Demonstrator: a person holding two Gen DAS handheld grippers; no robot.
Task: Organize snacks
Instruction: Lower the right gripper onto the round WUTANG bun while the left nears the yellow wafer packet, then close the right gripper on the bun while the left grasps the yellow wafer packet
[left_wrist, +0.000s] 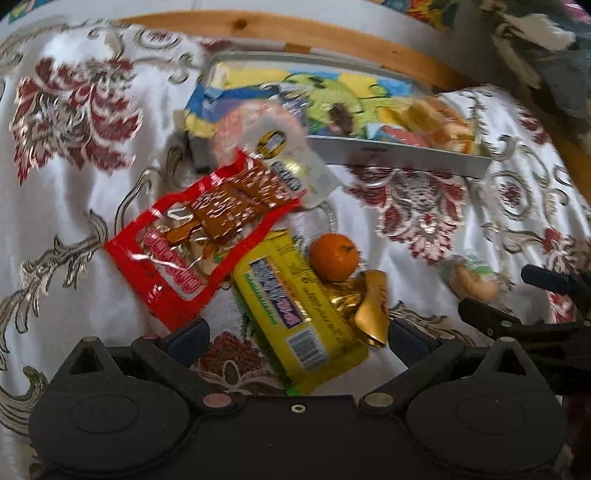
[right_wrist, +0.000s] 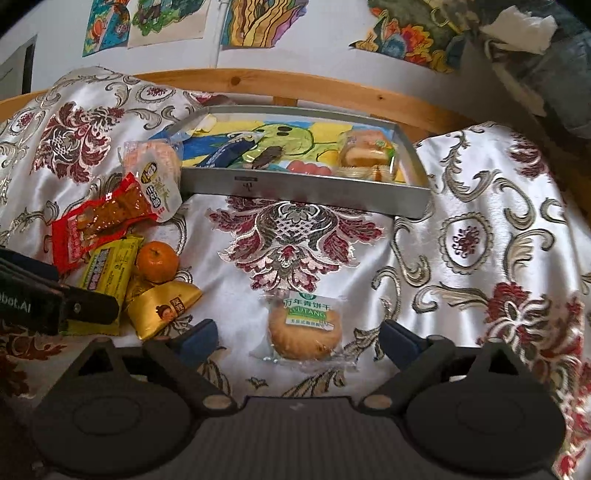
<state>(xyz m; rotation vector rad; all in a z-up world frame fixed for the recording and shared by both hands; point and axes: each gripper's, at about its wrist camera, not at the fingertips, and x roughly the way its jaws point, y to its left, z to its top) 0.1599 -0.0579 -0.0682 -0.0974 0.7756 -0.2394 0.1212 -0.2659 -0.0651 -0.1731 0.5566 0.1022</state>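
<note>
Right gripper (right_wrist: 297, 338) gapes around the wrapped biscuit (right_wrist: 303, 332) lying flat dead ahead; left gripper (left_wrist: 297, 334), equally agape, straddles the yellow bar (left_wrist: 291, 306), long axis running diagonally away.

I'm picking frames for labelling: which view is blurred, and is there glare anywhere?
Left wrist view: motion-smeared, worst on the tray and the red snack pack, whose film also glints. Right wrist view: sharp, the wrapped biscuit label legible; sheen on the satin cloth; fisheye bends the wooden rail.
</note>
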